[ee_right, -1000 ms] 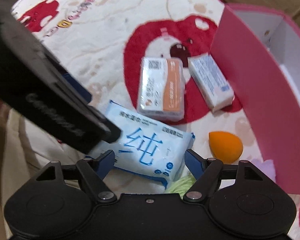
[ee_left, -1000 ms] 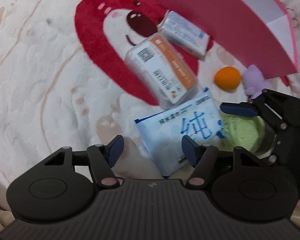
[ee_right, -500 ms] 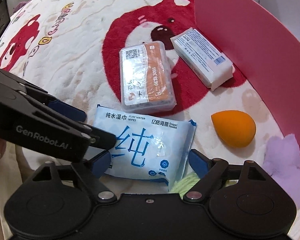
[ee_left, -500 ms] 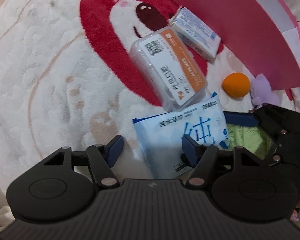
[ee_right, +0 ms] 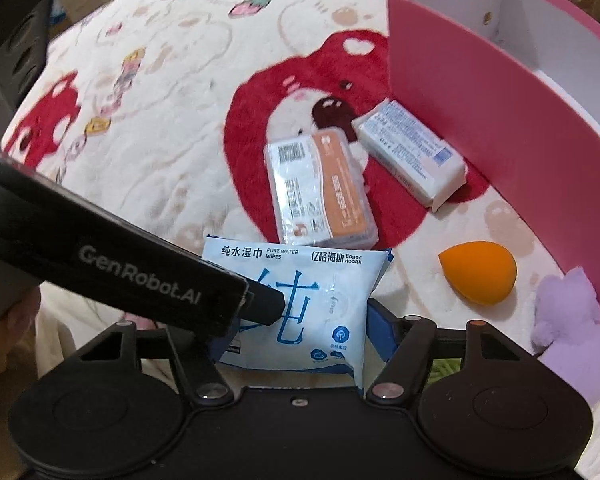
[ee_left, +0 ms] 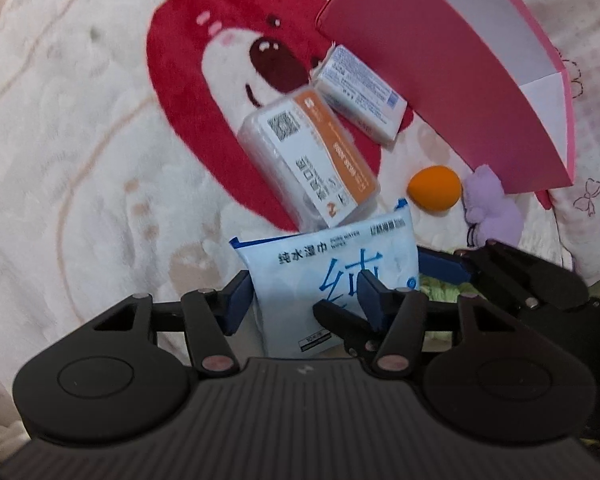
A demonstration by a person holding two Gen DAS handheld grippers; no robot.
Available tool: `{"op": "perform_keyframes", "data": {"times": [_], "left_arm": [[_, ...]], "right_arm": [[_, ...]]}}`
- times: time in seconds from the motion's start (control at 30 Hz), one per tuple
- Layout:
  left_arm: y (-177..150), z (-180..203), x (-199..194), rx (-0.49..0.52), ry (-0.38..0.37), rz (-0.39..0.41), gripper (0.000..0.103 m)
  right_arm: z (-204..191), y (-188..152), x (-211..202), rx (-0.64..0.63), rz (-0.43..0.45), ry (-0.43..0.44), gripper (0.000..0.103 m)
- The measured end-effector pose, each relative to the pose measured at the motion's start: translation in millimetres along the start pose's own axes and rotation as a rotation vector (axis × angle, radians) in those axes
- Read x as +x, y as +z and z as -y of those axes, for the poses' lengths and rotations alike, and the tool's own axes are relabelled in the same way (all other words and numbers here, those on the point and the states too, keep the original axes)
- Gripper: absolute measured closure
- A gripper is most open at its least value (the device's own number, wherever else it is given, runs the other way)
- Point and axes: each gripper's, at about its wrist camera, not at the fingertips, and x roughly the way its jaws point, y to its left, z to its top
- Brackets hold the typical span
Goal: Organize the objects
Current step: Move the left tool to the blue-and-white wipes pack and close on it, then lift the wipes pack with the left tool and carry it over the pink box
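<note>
A pale blue wet-wipes pack (ee_left: 328, 264) (ee_right: 300, 280) lies on the bear-print blanket, close under both grippers. My left gripper (ee_left: 304, 302) is closing over the pack's left part. One pad is at the pack's left edge; the other finger lies over its printed face. In the right wrist view the left gripper's finger (ee_right: 160, 280) crosses onto the pack. My right gripper (ee_right: 300, 336) is closing too. Its right pad presses the pack's right edge, which curls against it. Its other pad is hidden behind the left gripper.
Beyond the pack lie a clear box with an orange label (ee_left: 312, 164) and a white wrapped bar (ee_left: 360, 92). To the right are an orange sponge (ee_right: 478, 272) and a purple plush (ee_right: 564, 312), beside an open pink box (ee_right: 500, 128). Something green (ee_left: 436, 288) lies under the right gripper.
Both pairs of jaws have narrowed around the wipes pack. The left gripper's finger has slid further over the pack, and the pack's right edge now bends against the right gripper's pad.
</note>
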Motion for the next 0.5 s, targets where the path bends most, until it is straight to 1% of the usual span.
{"op": "perform_keyframes", "data": {"times": [0.03,0.07,0.1,0.17,0.27,0.33,0.4,0.43,0.5], "left_arm": [[2,-2,2,-0.014,0.013,-0.01,0.052],[3,-7,6,-0.04,0.034,-0.031,0.057],[3,-11,9,-0.056,0.044,-0.044,0.059],[4,-25,15,-0.085,0.036,-0.069,0.062],[3,-24,17,-0.086,0.035,-0.075,0.062],[2,-20,17,-0.076,0.047,-0.068,0.061],[0,-16,19,-0.064,0.06,-0.057,0.059],[-2,-14,19,-0.057,0.059,-0.052,0.059],[-4,-13,19,-0.055,0.024,-0.04,0.06]], "right_arm": [[1,0,-1,0.019,0.006,0.0,0.029],[0,1,1,0.034,0.006,0.007,0.028],[1,0,4,0.052,0.001,0.012,0.026],[0,-3,11,0.083,-0.01,0.023,0.025],[-3,-10,18,0.096,-0.023,-0.017,0.022],[-5,-13,17,0.108,-0.017,-0.036,0.02],[-8,-13,18,0.108,-0.029,-0.069,0.016],[-11,-13,19,0.099,-0.032,-0.078,0.016],[-11,-14,20,0.11,-0.024,-0.071,0.018]]}}
